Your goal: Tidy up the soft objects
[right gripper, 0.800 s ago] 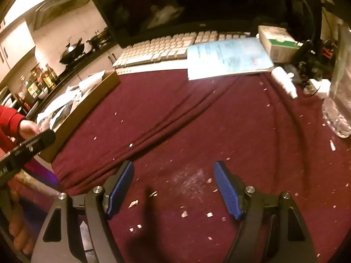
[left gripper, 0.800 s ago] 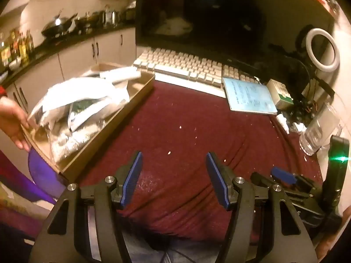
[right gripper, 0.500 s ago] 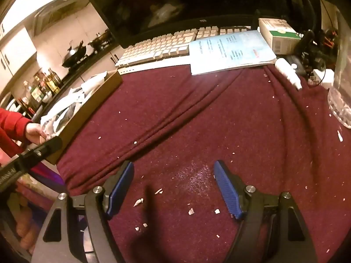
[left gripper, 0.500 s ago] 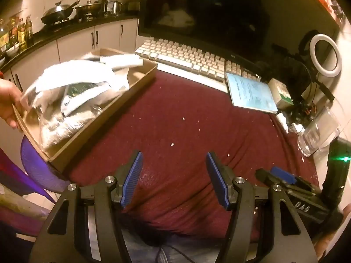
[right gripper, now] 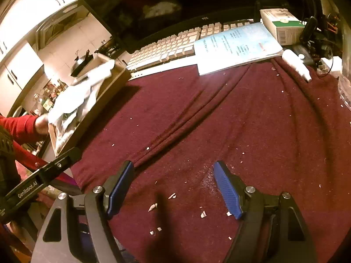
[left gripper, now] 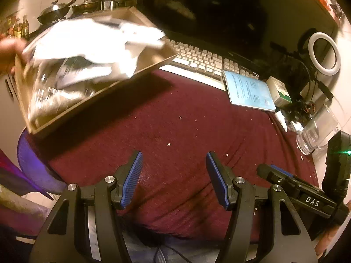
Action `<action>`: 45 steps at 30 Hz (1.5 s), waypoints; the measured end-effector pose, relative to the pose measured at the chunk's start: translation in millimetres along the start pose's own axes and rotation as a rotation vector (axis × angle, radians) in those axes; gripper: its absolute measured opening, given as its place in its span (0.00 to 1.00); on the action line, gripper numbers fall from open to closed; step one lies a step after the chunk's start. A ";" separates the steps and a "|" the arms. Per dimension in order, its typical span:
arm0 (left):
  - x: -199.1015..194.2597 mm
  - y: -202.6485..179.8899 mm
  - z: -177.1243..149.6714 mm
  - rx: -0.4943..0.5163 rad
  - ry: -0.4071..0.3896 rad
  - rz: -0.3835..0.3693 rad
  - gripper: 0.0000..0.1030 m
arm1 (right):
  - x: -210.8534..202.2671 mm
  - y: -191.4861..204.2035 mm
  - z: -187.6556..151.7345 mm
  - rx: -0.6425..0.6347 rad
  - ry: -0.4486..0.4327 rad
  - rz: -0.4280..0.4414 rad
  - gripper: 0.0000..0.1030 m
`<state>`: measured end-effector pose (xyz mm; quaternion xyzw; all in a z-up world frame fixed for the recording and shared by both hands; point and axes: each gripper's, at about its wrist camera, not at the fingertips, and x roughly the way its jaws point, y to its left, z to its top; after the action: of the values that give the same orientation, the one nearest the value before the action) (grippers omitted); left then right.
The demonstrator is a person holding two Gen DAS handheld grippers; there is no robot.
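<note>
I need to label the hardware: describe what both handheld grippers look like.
The left gripper and right gripper match: black angular frames with triangular cut-outs, silver pivot bolts, and ribbed blue pads on the fingers. Seen from across, the left body reads "GenRobot.AI", the right "DAS" beside a green light. A red sleeve shows at the far left.

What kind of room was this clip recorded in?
Probably a home, a computer desk set up beside a kitchen. A keyboard and dark monitor sit behind a maroon cloth, and a counter with a wok and white cabinets lie to the left.
</note>
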<state>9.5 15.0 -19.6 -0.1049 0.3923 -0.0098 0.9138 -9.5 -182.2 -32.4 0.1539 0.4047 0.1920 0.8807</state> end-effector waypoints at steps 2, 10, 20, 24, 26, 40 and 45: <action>-0.2 -1.1 -0.5 0.000 0.002 0.000 0.58 | -2.0 -0.7 0.2 0.001 -0.002 -0.003 0.73; -0.7 -7.6 -2.7 0.018 0.004 0.000 0.58 | -2.3 -3.1 2.6 0.005 0.003 -0.001 0.73; 4.5 -11.2 -5.2 0.019 0.025 -0.012 0.58 | -1.4 -6.4 0.6 0.011 0.004 0.006 0.73; 4.7 -10.0 -1.5 0.000 0.021 -0.023 0.58 | 0.0 -6.8 2.4 0.014 0.004 0.008 0.73; 4.4 -9.0 -0.8 -0.004 0.016 -0.026 0.58 | 0.2 -7.8 2.7 0.017 0.000 0.013 0.73; 4.3 -1.2 5.9 -0.042 -0.018 -0.077 0.58 | -1.0 -2.9 9.3 0.012 -0.038 0.072 0.73; 6.6 1.0 6.6 -0.044 -0.017 -0.089 0.58 | 4.6 -4.2 13.5 0.016 -0.032 0.075 0.73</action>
<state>18.8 16.5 -20.1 -0.1423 0.3793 -0.0409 0.9133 4.6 -185.3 -28.8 0.1792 0.3859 0.2193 0.8780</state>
